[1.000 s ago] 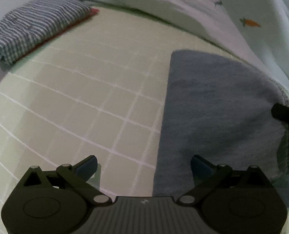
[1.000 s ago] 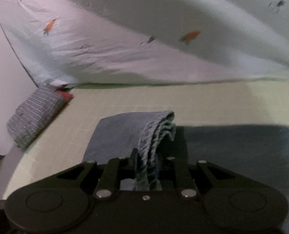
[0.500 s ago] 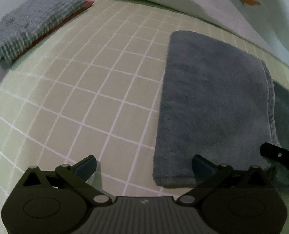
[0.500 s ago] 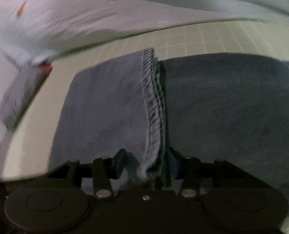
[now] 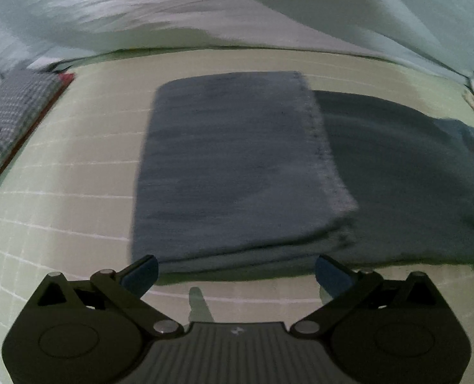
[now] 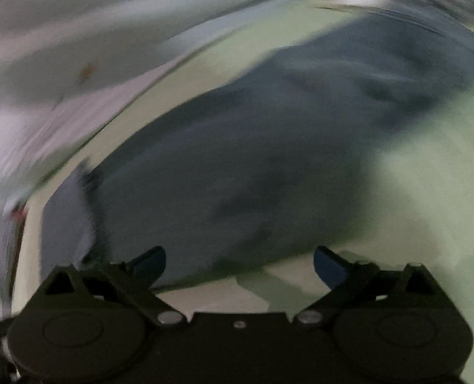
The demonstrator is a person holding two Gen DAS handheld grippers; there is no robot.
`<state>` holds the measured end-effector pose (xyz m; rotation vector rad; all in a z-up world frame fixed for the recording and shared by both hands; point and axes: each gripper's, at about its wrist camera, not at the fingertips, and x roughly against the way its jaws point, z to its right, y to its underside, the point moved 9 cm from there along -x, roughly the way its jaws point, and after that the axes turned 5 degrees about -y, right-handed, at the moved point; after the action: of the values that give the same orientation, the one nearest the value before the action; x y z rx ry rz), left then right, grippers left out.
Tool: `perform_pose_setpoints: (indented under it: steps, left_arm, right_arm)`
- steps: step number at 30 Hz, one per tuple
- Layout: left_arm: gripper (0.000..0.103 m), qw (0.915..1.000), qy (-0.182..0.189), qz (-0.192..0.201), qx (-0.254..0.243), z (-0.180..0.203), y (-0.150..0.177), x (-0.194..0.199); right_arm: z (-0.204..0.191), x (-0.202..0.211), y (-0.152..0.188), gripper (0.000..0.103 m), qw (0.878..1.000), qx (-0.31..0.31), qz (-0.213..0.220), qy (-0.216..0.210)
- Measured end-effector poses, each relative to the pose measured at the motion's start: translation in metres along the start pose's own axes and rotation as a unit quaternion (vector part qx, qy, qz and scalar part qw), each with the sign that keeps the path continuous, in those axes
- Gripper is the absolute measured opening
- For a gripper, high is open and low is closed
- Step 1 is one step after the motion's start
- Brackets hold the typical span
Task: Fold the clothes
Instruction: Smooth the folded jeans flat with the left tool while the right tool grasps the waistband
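- The grey-blue garment (image 5: pixel 233 166) lies flat on the pale green gridded mat (image 5: pixel 73 172), partly folded: its left portion is doubled over, and a stitched hem runs along the fold's right edge.
- Right of that hem, a single darker layer of the same garment spreads out across the mat.
- The left claw (image 5: pixel 235 270) is spread wide and holds nothing; it sits just off the garment's near edge, its two blue pads apart with bare mat between them.
- The right claw (image 6: pixel 238 264) is also spread wide and empty. Its left pad sits over the garment's (image 6: pixel 262 160) near edge, its right pad over bare mat (image 6: pixel 429 192). This view is heavily motion-blurred, so whether the pads touch the cloth cannot be told.
- Well to the left of the garment, at the mat's edge, sits a folded checked cloth (image 5: pixel 9 121) on top of something with a red edge.
- Beyond the garment's far side, a pale sheet printed with small orange carrots (image 5: pixel 301 16) rises behind the mat.
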<state>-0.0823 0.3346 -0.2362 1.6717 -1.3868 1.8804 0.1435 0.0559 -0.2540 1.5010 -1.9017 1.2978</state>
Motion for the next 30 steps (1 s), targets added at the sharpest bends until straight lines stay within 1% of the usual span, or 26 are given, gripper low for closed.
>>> perform_pose_setpoints:
  steps: [1, 3, 5, 7, 9, 12, 13, 15, 18, 21, 23, 24, 25, 26, 27, 28, 29, 30]
  left_arm:
    - [0.103, 1.0000, 0.002, 0.002, -0.006, 0.008, 0.000, 0.003]
    - [0.103, 0.9998, 0.001, 0.006, -0.017, 0.022, -0.002, 0.010]
    - [0.103, 0.9996, -0.001, 0.010, -0.025, 0.035, -0.003, 0.016]
    - [0.103, 0.9995, -0.004, 0.011, -0.031, 0.045, -0.004, 0.021]
    - [0.103, 0.9993, -0.011, 0.010, -0.033, 0.051, -0.004, 0.025]
    - [0.103, 0.9991, -0.024, 0.006, -0.035, 0.055, -0.005, 0.029]
    - [0.103, 0.9990, -0.028, 0.004, -0.034, 0.056, -0.005, 0.029]
    - [0.103, 0.9989, -0.035, -0.001, -0.030, 0.057, -0.006, 0.029]
    - [0.103, 0.9990, -0.041, -0.008, -0.018, 0.060, -0.007, 0.030]
    - [0.103, 0.9989, -0.045, -0.008, -0.007, 0.057, -0.007, 0.030]
    - [0.103, 0.9988, -0.048, -0.009, 0.003, 0.053, -0.005, 0.029]
    - [0.103, 0.9987, -0.049, -0.011, 0.009, 0.050, -0.004, 0.029]
    - [0.103, 0.9985, -0.051, -0.013, 0.014, 0.047, -0.002, 0.028]
    - [0.103, 0.9984, -0.052, -0.014, 0.019, 0.045, -0.001, 0.027]
    - [0.103, 0.9984, -0.052, -0.012, 0.018, 0.043, 0.000, 0.028]
    - [0.103, 0.9985, -0.052, -0.010, 0.016, 0.042, 0.000, 0.028]
    - [0.103, 0.9984, -0.055, -0.007, 0.013, 0.040, 0.001, 0.029]
    - [0.103, 0.9982, -0.058, -0.004, 0.010, 0.039, 0.002, 0.029]
  right_arm:
    - [0.024, 0.006, -0.005, 0.102, 0.999, -0.036, 0.012, 0.008]
    - [0.058, 0.016, -0.017, 0.103, 0.995, -0.089, 0.045, 0.002]
    - [0.083, 0.023, -0.034, 0.103, 0.989, -0.122, 0.078, -0.005]
    - [0.102, 0.024, -0.053, 0.103, 0.985, -0.139, 0.104, -0.014]
    - [0.123, 0.023, -0.075, 0.103, 0.974, -0.177, 0.135, -0.033]
    - [0.151, 0.019, -0.107, 0.103, 0.955, -0.231, 0.175, -0.065]
    - [0.157, 0.015, -0.117, 0.103, 0.950, -0.240, 0.185, -0.071]
    - [0.168, 0.012, -0.137, 0.103, 0.946, -0.246, 0.199, -0.068]
    - [0.178, 0.000, -0.164, 0.103, 0.944, -0.244, 0.217, -0.048]
    - [0.189, -0.002, -0.179, 0.103, 0.938, -0.260, 0.227, -0.038]
    - [0.192, 0.002, -0.183, 0.102, 0.940, -0.257, 0.224, -0.032]
    - [0.193, 0.003, -0.186, 0.093, 0.943, -0.249, 0.221, -0.024]
    - [0.194, 0.003, -0.188, 0.066, 0.950, -0.226, 0.214, 0.006]
    - [0.192, 0.002, -0.188, 0.052, 0.959, -0.191, 0.206, 0.040]
    - [0.190, 0.002, -0.188, 0.043, 0.965, -0.153, 0.198, 0.074]
    - [0.183, 0.005, -0.187, 0.037, 0.969, -0.115, 0.200, 0.092]
    - [0.174, 0.009, -0.187, 0.034, 0.970, -0.076, 0.205, 0.106]
    - [0.163, 0.012, -0.187, 0.029, 0.970, -0.033, 0.207, 0.124]
